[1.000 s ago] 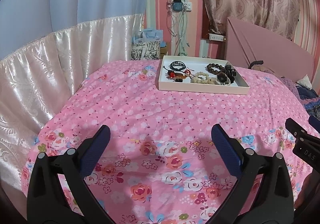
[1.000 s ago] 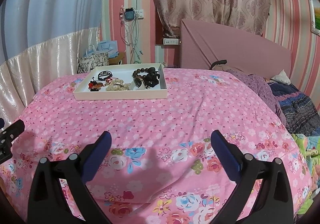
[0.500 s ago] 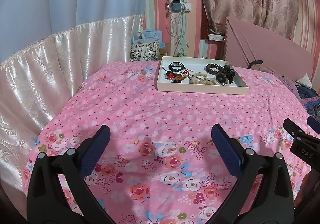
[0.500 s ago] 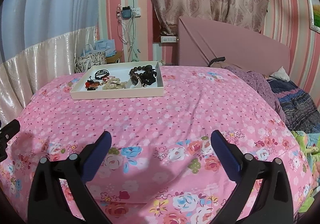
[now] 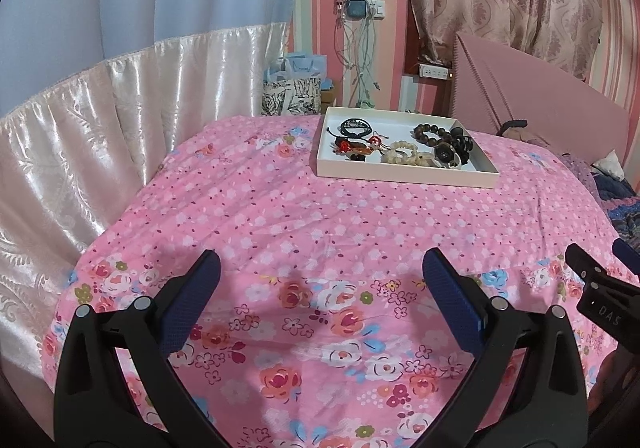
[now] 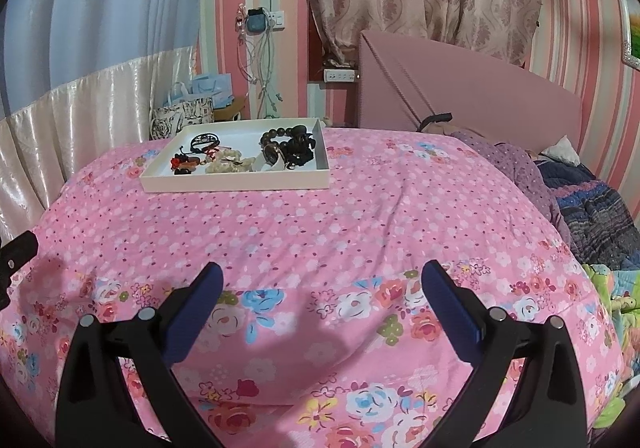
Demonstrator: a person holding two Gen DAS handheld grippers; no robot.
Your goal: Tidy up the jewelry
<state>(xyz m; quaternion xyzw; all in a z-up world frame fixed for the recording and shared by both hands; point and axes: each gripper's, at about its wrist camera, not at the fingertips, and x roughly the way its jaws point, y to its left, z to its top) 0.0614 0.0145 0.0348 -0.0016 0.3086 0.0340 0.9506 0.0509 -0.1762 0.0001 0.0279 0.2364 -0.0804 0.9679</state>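
Since the earlier frames both cameras have drawn slightly nearer the tray [image 5: 408, 177], which sits a little larger in each view. In the left view's lower half, the left tool [image 5: 320, 284] hovers over the pink floral bed [image 5: 280, 215], jaws spread wide, holding nothing. At upper centre, well apart from it, the white tray rests on the bed with jewelry [image 5: 400, 145] heaped inside: dark cords at left, pale beads in the middle, dark beads at right. The right tool [image 6: 320, 288] is likewise wide open and empty. The pieces look light, limp and tangle-prone; pinching one strand at its outer loop seems safest.
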